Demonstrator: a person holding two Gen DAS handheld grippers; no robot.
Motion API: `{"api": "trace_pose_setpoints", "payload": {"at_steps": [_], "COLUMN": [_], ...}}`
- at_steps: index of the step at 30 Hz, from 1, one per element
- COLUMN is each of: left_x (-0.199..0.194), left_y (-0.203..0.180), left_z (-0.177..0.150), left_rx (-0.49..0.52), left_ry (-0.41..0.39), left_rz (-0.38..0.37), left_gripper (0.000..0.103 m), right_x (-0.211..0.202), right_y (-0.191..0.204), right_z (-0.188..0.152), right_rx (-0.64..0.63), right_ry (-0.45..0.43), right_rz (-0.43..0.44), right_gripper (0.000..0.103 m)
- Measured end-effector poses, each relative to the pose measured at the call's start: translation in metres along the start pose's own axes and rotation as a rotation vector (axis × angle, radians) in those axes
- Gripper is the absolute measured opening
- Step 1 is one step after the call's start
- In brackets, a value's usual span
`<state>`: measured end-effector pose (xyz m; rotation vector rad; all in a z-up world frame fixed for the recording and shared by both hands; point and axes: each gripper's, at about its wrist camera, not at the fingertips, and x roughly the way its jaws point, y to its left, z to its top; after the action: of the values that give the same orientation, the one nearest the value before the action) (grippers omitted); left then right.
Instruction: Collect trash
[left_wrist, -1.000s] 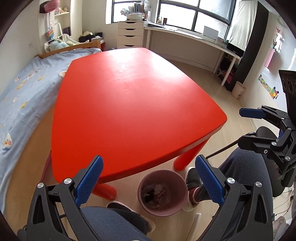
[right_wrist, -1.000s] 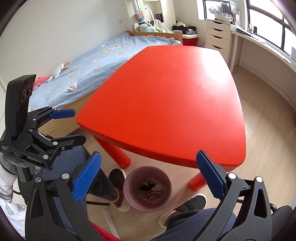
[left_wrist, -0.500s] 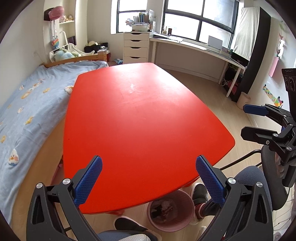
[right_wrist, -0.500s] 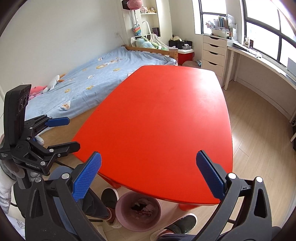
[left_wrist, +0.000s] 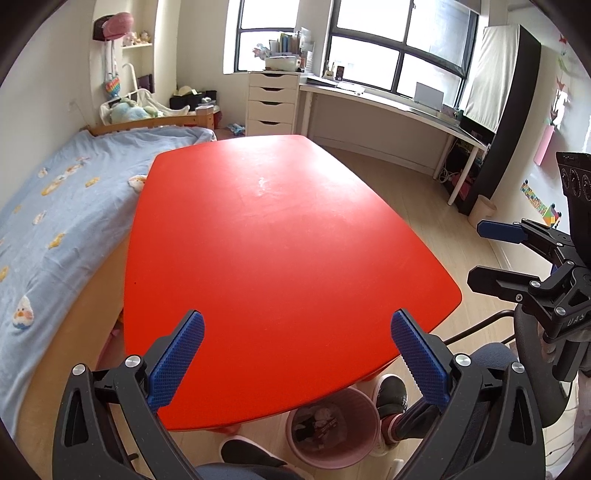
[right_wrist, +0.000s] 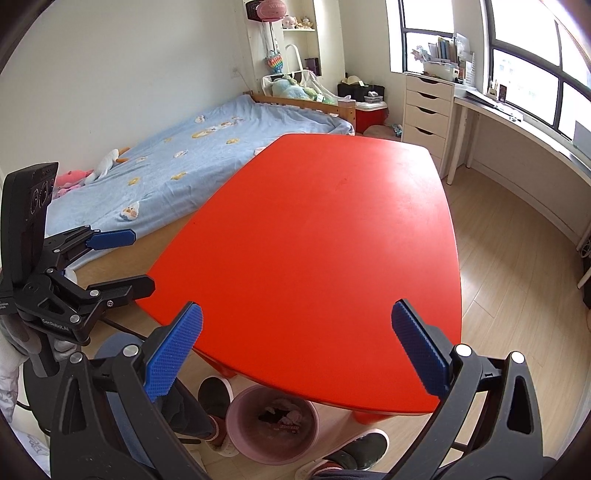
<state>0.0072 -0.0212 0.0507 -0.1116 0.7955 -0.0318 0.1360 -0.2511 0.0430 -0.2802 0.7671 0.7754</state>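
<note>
1. Both views have lifted from the pink bin (left_wrist: 334, 428) toward the bare red surface (left_wrist: 280, 258).
2. Left gripper (left_wrist: 295, 363) and right gripper (right_wrist: 297, 356) gape wide, empty.
3. Trash (right_wrist: 280, 415) sits in the bin under the surface's near edge; collecting looks finished.

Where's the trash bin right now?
The pink trash bin stands on the floor, partly under the red table's near edge, between the person's shoes; low centre in both views.

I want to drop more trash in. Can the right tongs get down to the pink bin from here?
Probably yes. The right tongs are open and empty above the near edge of the red table; the pink bin sits half under that edge, its near side exposed.
</note>
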Motion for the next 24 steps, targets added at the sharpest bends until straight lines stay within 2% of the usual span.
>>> {"api": "trace_pose_setpoints", "payload": {"at_steps": [24], "left_x": [0.0038], "left_y": [0.0017], "left_z": [-0.0033], "left_rx": [-0.011], "left_ry": [0.013], "left_rz": [-0.009], "left_gripper": [0.097], "right_x": [0.0029], "right_y": [0.0006], "right_z": [0.0011], "right_rx": [0.001], "right_ry": [0.004], "right_rz": [-0.002], "right_gripper": [0.100]}}
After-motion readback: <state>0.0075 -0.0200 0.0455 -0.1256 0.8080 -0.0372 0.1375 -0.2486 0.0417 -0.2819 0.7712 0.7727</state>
